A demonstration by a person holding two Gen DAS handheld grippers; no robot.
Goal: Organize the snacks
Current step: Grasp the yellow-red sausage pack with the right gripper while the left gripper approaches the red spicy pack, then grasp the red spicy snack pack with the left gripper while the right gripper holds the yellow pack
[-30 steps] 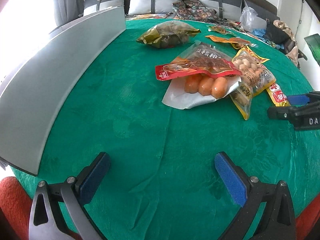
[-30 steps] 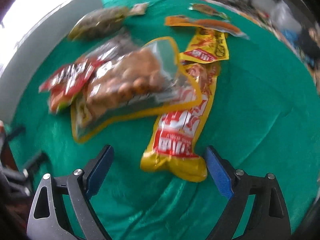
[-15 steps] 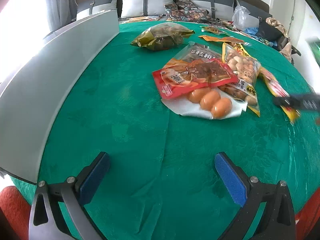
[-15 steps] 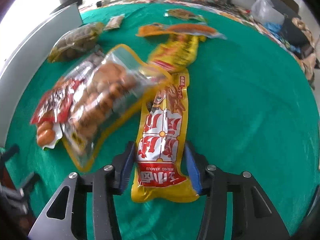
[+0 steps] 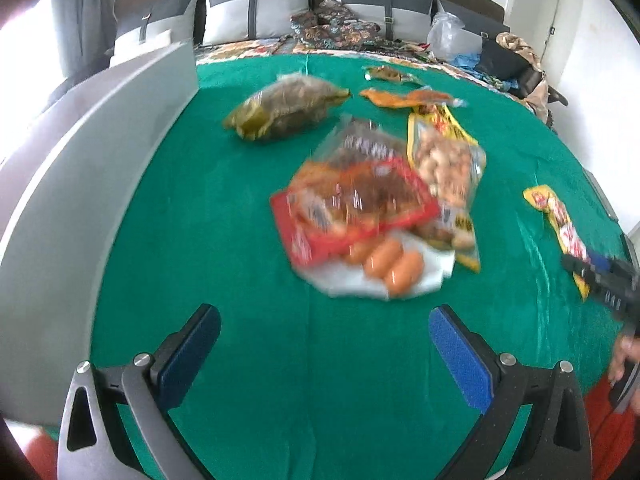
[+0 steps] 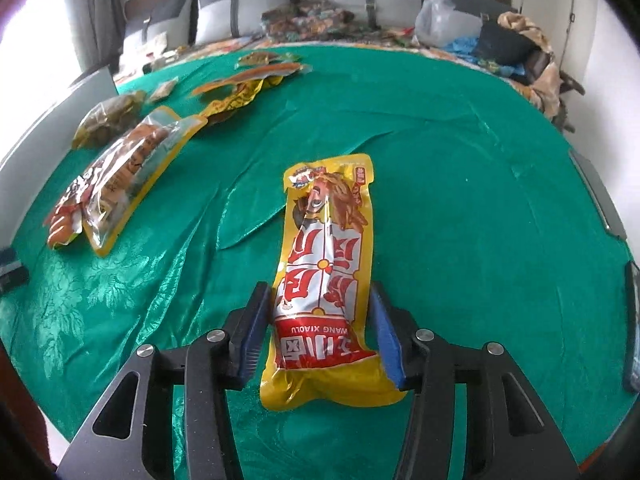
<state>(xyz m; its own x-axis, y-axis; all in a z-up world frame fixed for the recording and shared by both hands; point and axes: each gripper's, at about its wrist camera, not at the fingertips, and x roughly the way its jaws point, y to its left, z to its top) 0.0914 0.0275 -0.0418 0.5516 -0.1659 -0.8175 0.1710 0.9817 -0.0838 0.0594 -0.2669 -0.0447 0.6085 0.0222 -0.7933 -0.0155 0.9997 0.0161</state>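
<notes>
A long yellow and red snack packet (image 6: 326,248) lies lengthwise on the green cloth (image 6: 460,200). Its near end sits between the blue pads of my right gripper (image 6: 320,300). Both pads touch its sides, and the jaws are opening slightly. In the left wrist view the same packet (image 5: 556,216) leads to the right gripper (image 5: 600,276) at the right edge. My left gripper (image 5: 324,320) hangs open over bare cloth, holding nothing. Ahead of it is a pile: a red packet (image 5: 356,204), a sausage pack (image 5: 388,268) and a yellow-edged nut pouch (image 5: 444,168).
A green-brown bag (image 5: 284,108) and an orange packet (image 5: 408,98) lie farther back. A grey board (image 5: 80,160) stands along the cloth's left edge. Cushions and a plastic bag (image 5: 448,36) sit behind. A person's hand (image 5: 624,356) shows at the right edge.
My right gripper closed around the yellow and red packet and pulled it to the right, away from the pile. My left gripper rose a little, still open.
</notes>
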